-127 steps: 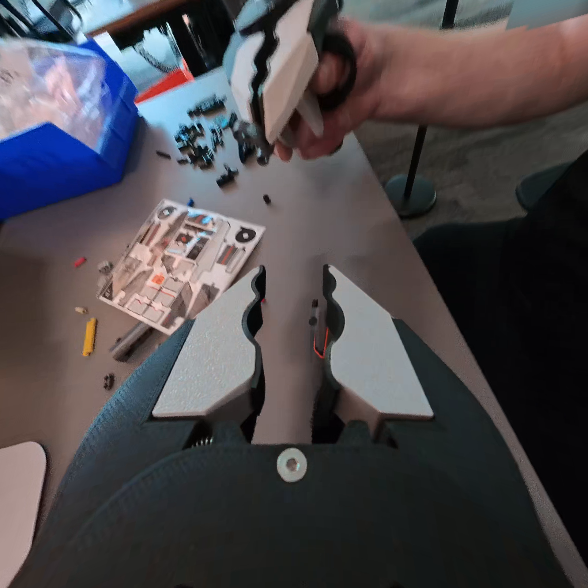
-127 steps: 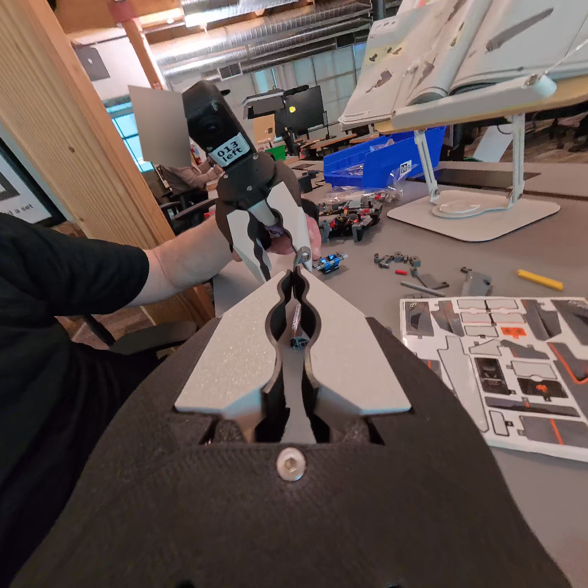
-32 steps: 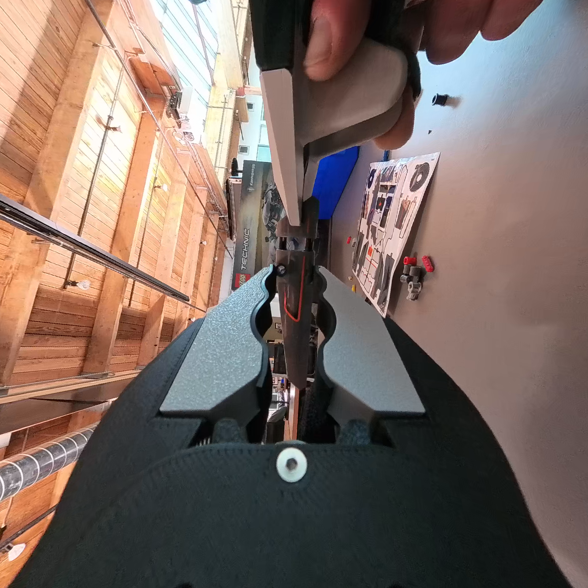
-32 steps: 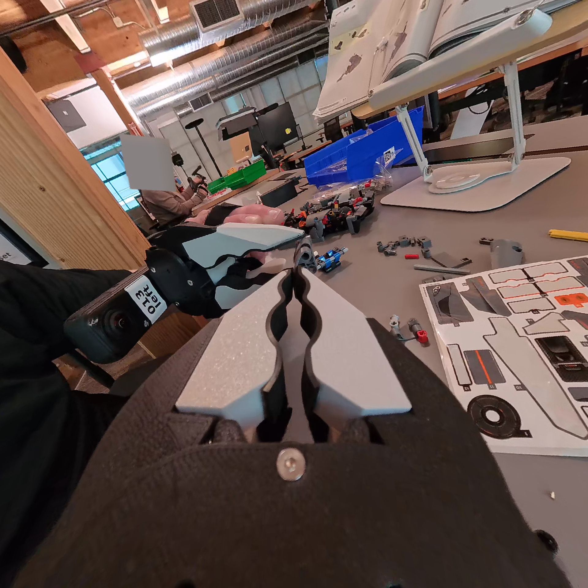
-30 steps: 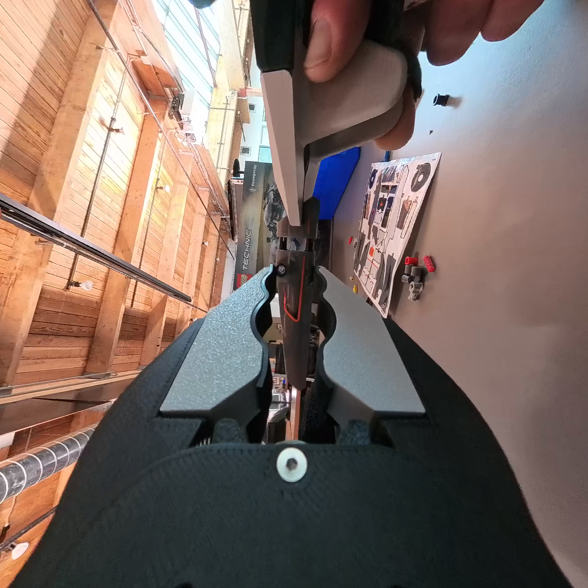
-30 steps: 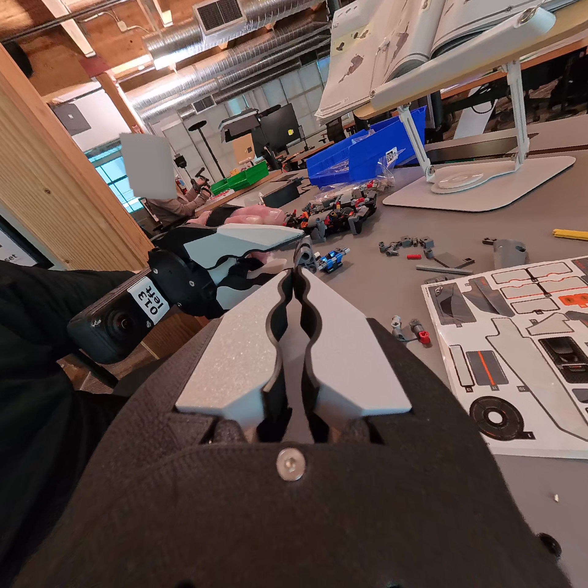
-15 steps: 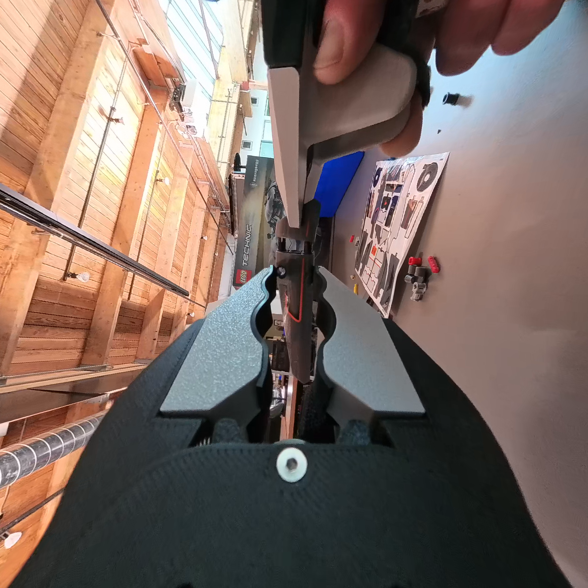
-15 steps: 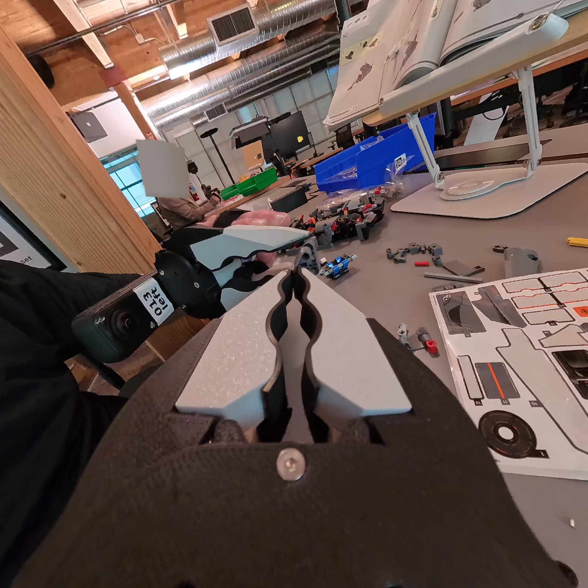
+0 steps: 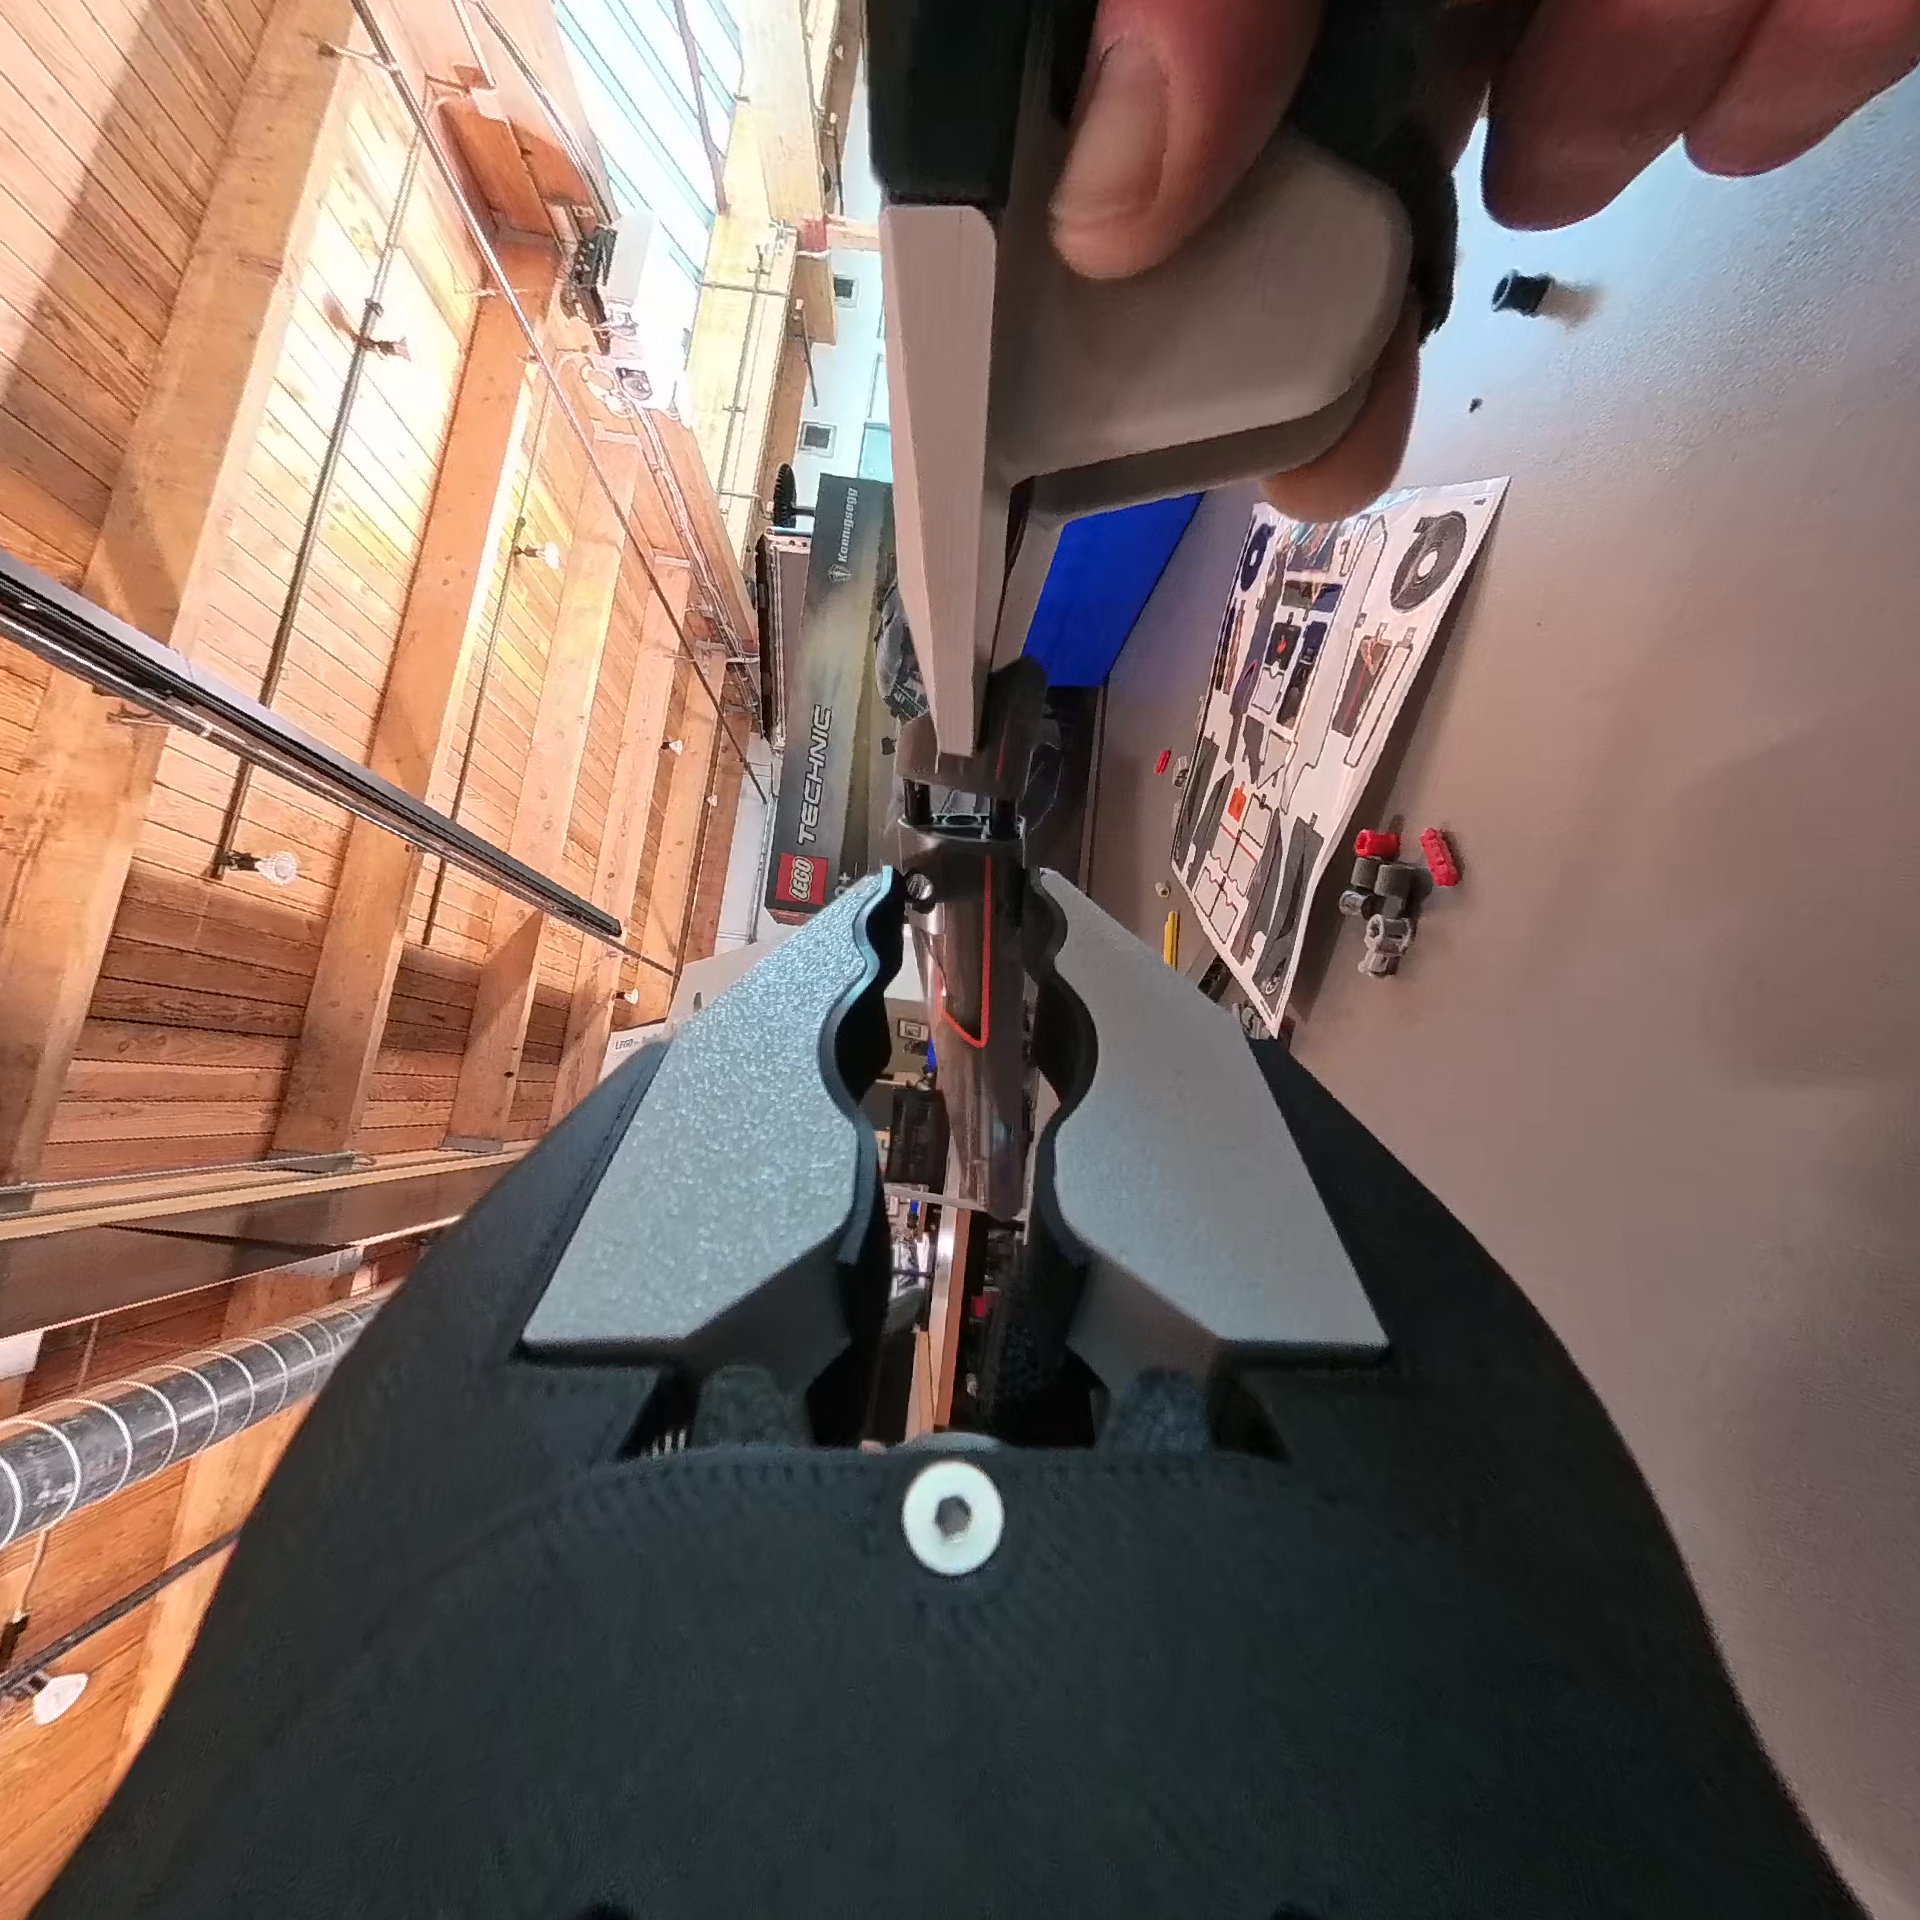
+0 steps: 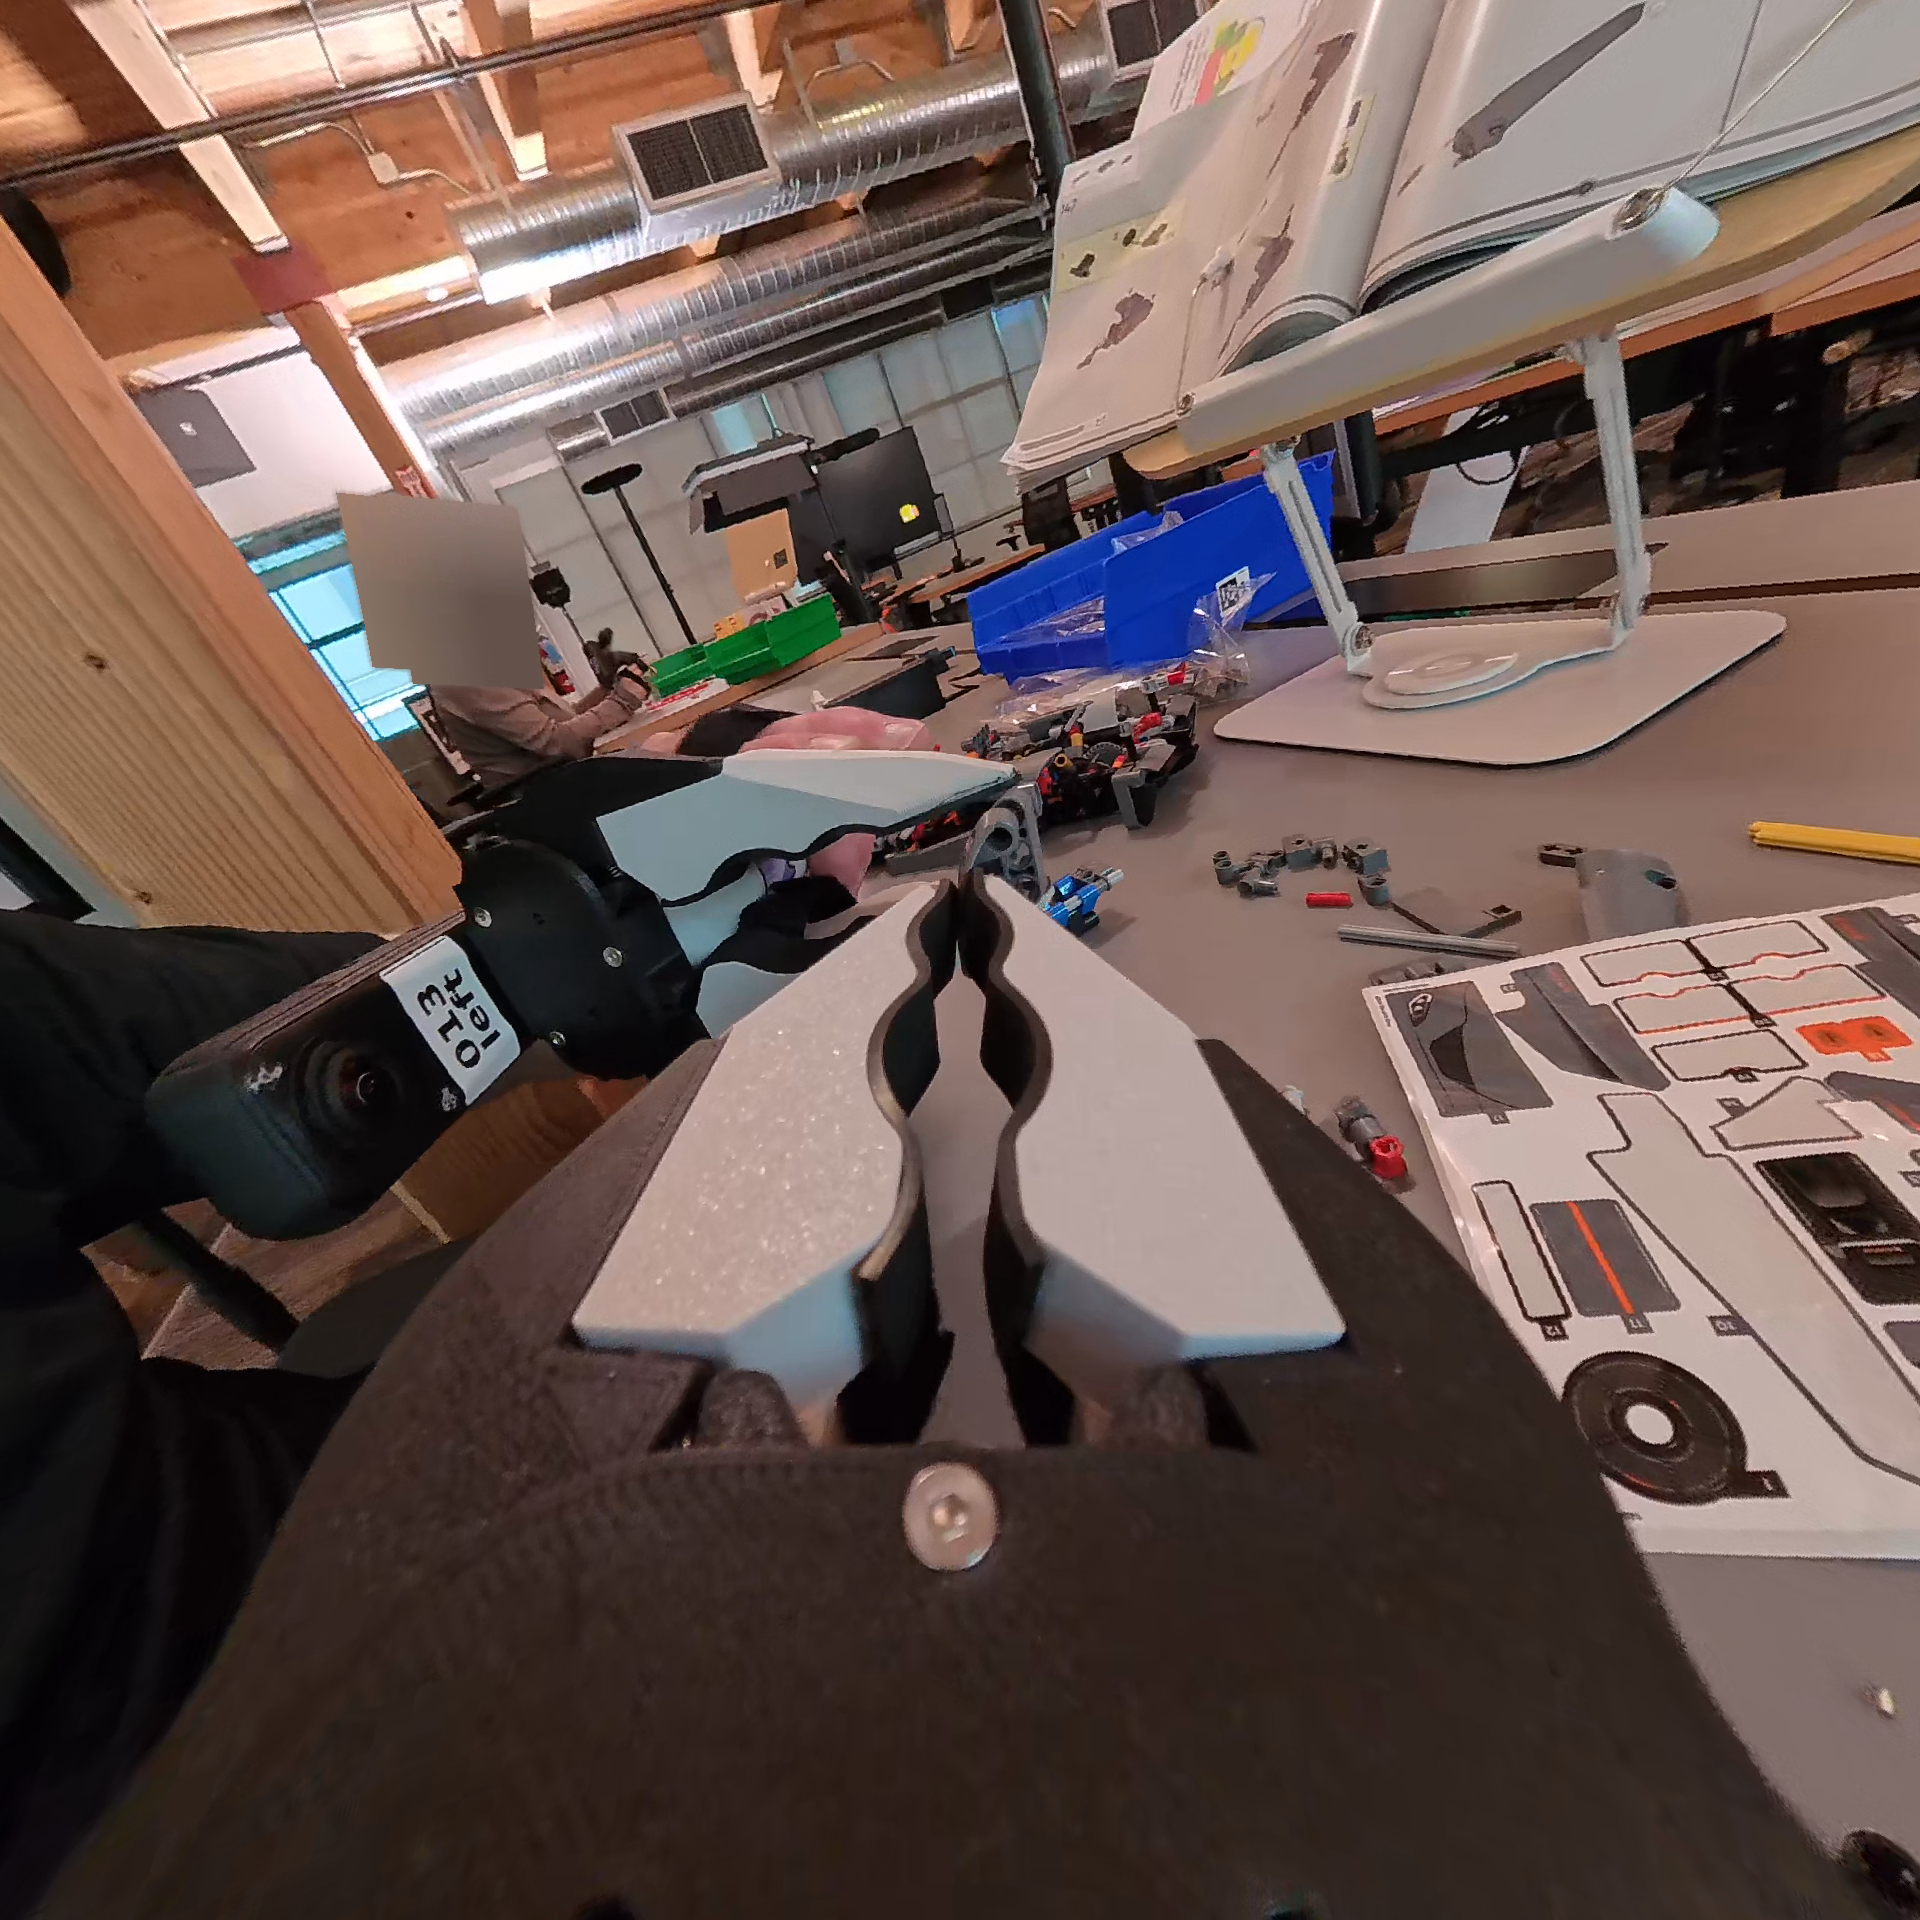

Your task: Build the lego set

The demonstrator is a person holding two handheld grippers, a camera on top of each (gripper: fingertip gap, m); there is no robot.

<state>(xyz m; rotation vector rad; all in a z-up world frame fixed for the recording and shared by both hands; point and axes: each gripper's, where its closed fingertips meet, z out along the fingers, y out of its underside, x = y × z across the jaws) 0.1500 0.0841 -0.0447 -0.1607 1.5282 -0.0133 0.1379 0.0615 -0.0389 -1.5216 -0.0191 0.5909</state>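
Surface: grey table (image 10: 1558, 831) bearing sticker sheet (image 10: 1714, 1143); loose pieces
Left gripper (image 9: 961, 894): turned sideways, clamping a dark panel (image 9: 982, 997)
Right gripper (image 10: 966, 883): closed, tips pinching the panel's end piece (image 10: 1008, 842)

A grey table (image 10: 1714, 790) bears a sticker sheet (image 10: 1704, 1174), loose bricks (image 10: 1299, 862), and a book stand (image 10: 1496, 675).

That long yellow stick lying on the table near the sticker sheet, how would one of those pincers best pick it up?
Probably from straight above, with the jaws closing across the middle of the yellow stick. It lies flat on the grey table, long and thin, so a mid-length pinch across its narrow width should keep it level. The space around it looks free; the sticker sheet lies apart, nearer the camera.
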